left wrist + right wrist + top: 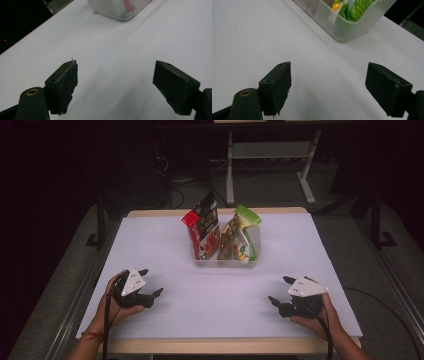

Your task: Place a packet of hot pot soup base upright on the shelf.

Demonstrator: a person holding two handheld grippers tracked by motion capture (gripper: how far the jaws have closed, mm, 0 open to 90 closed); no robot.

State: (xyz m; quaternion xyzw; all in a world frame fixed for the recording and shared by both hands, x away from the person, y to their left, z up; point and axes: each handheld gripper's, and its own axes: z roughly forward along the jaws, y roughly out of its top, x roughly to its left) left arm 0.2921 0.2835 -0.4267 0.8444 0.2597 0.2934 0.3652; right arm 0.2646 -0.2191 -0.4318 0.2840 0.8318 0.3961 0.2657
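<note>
Nearest the high view: two forearms entering from the bottom edge, each hand around a black hand-held gripper topped by a grey three-cornered plate. Left hand-held gripper (152,281) rests low over the white counter (150,245) at its near left, jaws spread wide apart, nothing between them. Right hand-held gripper (280,289) sits at the near right, jaws likewise wide apart and empty. The two are well apart, both pointing inward and forward.

Clear rectangular plastic bin (225,262) stands mid-counter toward the far side, well apart from both grippers. Inside it, upright: a red and black snack bag (204,227) on the left side, a green and white pouch (243,232) on the right side, the two just beside each other.

Left gripper view: bin corner (117,11) ahead, bare white surface between the jaws. Right gripper view: bin corner (347,27) ahead, green packaging visible through its wall.
</note>
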